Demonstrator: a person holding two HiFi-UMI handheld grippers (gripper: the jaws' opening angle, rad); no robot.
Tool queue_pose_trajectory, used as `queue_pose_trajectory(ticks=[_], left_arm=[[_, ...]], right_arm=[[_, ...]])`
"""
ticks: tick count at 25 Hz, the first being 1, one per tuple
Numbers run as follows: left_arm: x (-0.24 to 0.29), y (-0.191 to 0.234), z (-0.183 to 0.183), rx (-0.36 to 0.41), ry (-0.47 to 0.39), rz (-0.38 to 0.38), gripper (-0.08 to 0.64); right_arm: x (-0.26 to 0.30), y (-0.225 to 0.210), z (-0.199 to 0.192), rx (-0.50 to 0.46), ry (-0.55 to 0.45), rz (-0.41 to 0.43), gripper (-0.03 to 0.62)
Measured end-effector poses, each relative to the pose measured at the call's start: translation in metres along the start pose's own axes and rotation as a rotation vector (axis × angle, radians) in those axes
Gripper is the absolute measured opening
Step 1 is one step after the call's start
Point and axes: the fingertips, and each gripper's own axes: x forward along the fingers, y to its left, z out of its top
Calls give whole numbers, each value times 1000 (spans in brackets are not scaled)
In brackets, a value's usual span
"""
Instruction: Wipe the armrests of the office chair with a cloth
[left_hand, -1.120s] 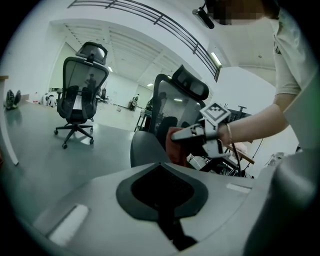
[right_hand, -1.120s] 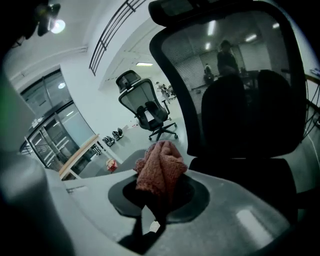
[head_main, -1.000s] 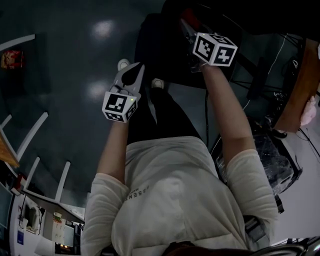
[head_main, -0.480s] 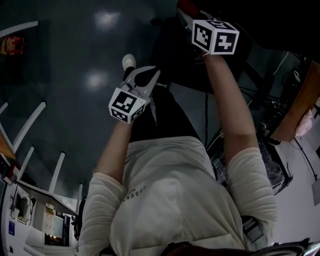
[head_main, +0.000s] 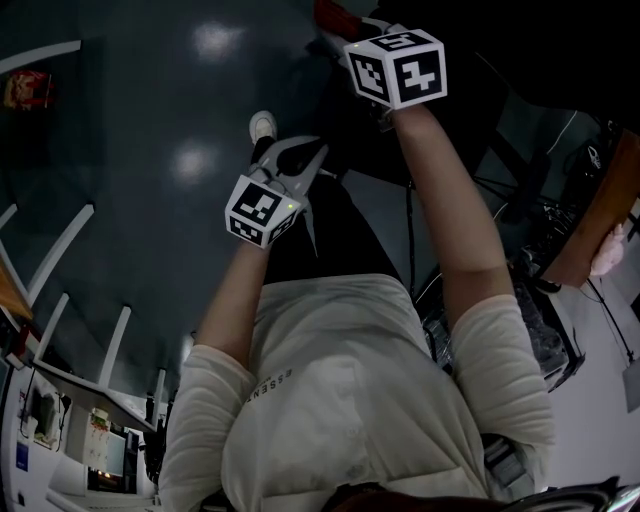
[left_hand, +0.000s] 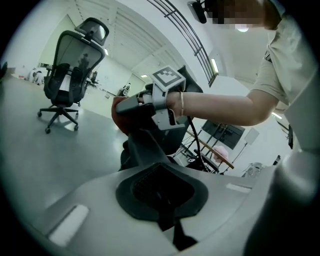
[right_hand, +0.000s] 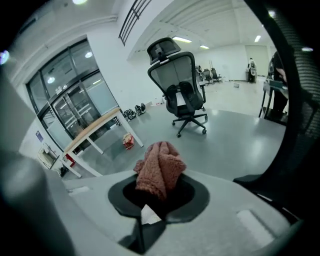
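Observation:
My right gripper is shut on a reddish fluffy cloth, which bunches up out of its jaws. In the head view it reaches forward over a black office chair that is too dark to read in detail. The left gripper view shows the right gripper with the cloth held above a dark chair part. Whether cloth and chair touch I cannot tell. My left gripper hangs lower and to the left, shut on nothing, beside the person's dark trouser leg.
A second mesh-backed office chair stands far off on the glossy grey floor. A wood-topped table with a red bag under it lies to the left. Cables and a stand clutter the right side.
My right gripper has swung left and slightly forward with the cloth. The left gripper rose a little toward the chair and has since stayed nearly still.

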Motion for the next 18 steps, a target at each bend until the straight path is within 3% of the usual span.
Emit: queue_pose_trajectory(ticks=[4,9,13,18], left_arm=[[-17,26,10,-7,-27,124,15],[-54,52,40,48,-86,192,15],[-68,80,57,55,-67,148,15],[-79,103,95,101,-23,-9,15]], right_arm=[[-10,20,5,26,-55,55,49],[-38,13,43,133,-255,20,49],[-33,-4,47,121,-205,-83,49],[-13,-20,33,122,-143,-238,49]])
